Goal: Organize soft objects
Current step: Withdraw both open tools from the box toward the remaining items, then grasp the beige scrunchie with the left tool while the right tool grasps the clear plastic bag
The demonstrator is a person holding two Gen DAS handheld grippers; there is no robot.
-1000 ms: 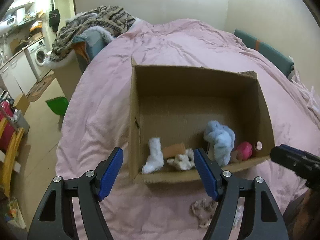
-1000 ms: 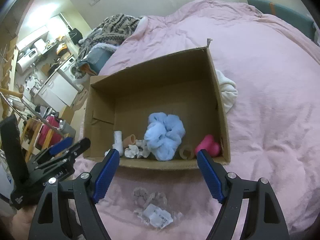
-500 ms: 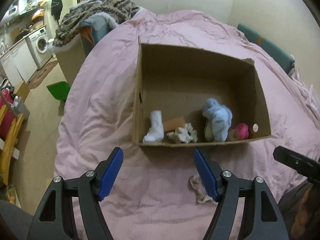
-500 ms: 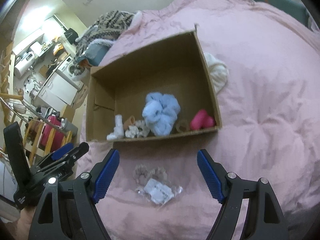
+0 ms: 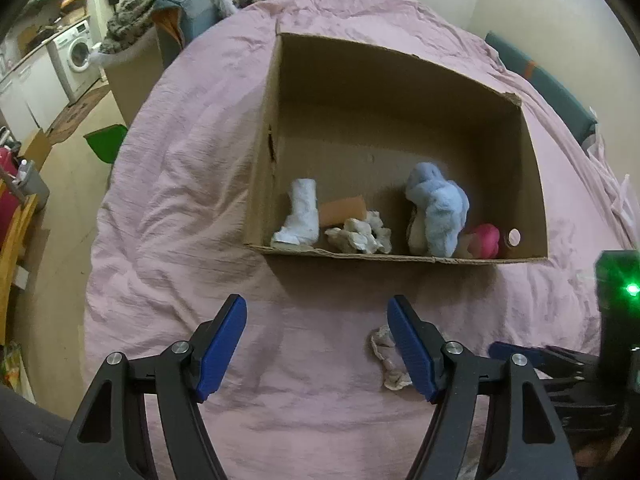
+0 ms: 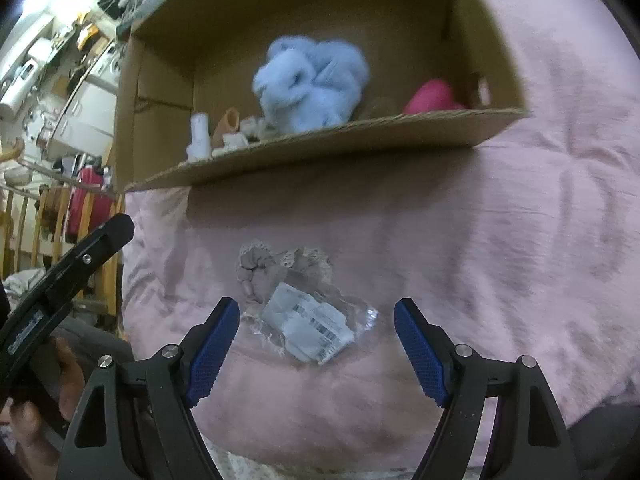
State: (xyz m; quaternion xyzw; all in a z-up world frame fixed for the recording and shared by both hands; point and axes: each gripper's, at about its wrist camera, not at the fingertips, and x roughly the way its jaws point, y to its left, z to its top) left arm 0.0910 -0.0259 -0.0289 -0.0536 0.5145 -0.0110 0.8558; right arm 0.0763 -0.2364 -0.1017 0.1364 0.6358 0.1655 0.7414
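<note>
Moved: right gripper (image 6: 316,320) dropped toward packet (image 6: 308,320)
Fingers: both wide, empty
Grasp: straddle packet, pinch crinkly middle, then box (image 6: 320,148)

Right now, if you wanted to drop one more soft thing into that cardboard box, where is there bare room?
The back half of the cardboard box floor is bare, behind the row of items. The near wall is crowded: white sock, cream scrunchie, blue plush, pink item. Outside, the pink duvet left of the box is bare; a lace scrunchie and plastic packet lie in front.
</note>
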